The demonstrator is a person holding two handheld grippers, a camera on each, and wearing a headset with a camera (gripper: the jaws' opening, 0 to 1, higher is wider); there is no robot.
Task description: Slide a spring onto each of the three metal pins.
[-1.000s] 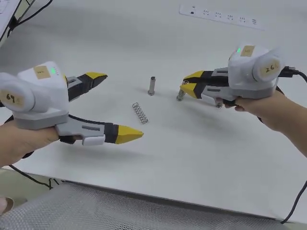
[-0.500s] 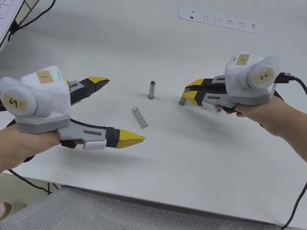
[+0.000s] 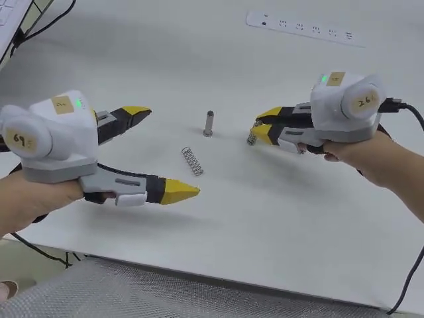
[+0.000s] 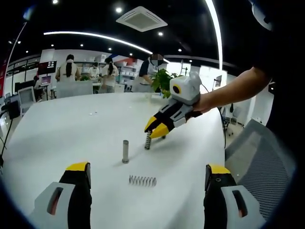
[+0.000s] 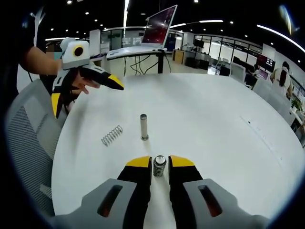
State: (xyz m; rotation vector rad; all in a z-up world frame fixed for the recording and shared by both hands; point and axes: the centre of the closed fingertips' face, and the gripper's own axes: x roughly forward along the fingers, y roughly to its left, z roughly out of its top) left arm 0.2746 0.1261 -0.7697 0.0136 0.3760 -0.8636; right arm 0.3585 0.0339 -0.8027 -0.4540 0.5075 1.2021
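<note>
1. On the white table (image 3: 278, 218), left of centre, a loose spring (image 3: 192, 161) lies flat, near and slightly left of a bare upright pin (image 3: 209, 124).
2. At left, the left gripper (image 3: 158, 152) hovers with its jaws spread wide and nothing between them. In its own view the spring (image 4: 142, 180) sits just ahead of the gap, with the pin (image 4: 126, 151) beyond it.
3. At right, the right gripper (image 5: 160, 163) has its jaws drawn close on either side of a pin already wearing a spring (image 5: 159, 166). Whether they actually grip it cannot be told.
4. Key relation: the left gripper is the nearer tool. The spring's long axis runs crosswise to that gripper's reach, roughly from jaw to jaw, so a pickup likely needs a wrist turn to pinch across the coils.
</note>
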